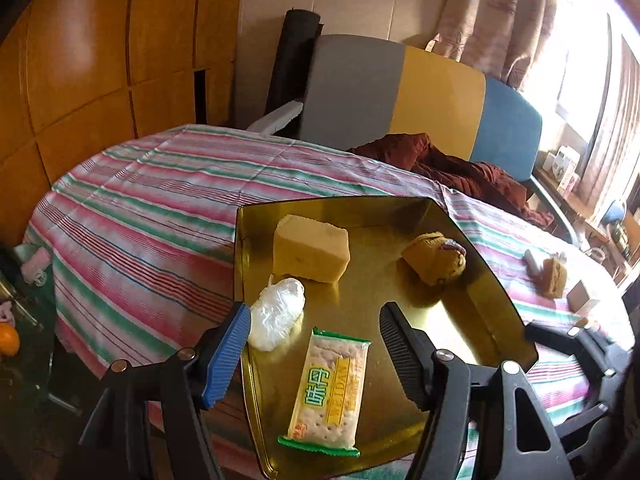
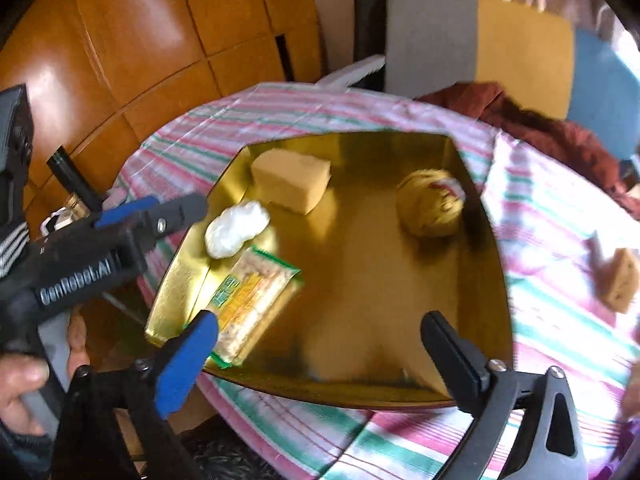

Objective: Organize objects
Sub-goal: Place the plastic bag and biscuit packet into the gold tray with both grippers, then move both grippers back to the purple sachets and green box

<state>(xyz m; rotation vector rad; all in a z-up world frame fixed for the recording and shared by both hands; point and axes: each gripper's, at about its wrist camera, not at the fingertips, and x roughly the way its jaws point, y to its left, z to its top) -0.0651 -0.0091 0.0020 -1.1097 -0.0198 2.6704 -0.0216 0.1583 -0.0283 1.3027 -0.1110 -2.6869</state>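
Observation:
A gold tray [image 1: 492, 300] [image 2: 472, 264] lies on the striped tablecloth. It holds a yellow cake block [image 1: 310, 252] [image 2: 290, 180], a white wrapped lump [image 1: 278, 314] [image 2: 236, 230], a green-edged cracker packet [image 1: 330, 388] [image 2: 250, 300] and a brown round pastry [image 1: 434, 258] [image 2: 430, 208]. My left gripper [image 1: 314, 356] is open and empty above the cracker packet; it also shows in the right wrist view [image 2: 160, 210] by the tray's left edge. My right gripper [image 2: 320, 344] is open and empty over the tray's near edge.
Another brown cake piece [image 1: 554, 276] [image 2: 622, 280] and a small white item [image 1: 532, 258] lie on the cloth right of the tray. A dark red garment [image 1: 460, 168] lies behind the table against a grey, yellow and blue chair back [image 1: 400, 92]. Wooden panels stand on the left.

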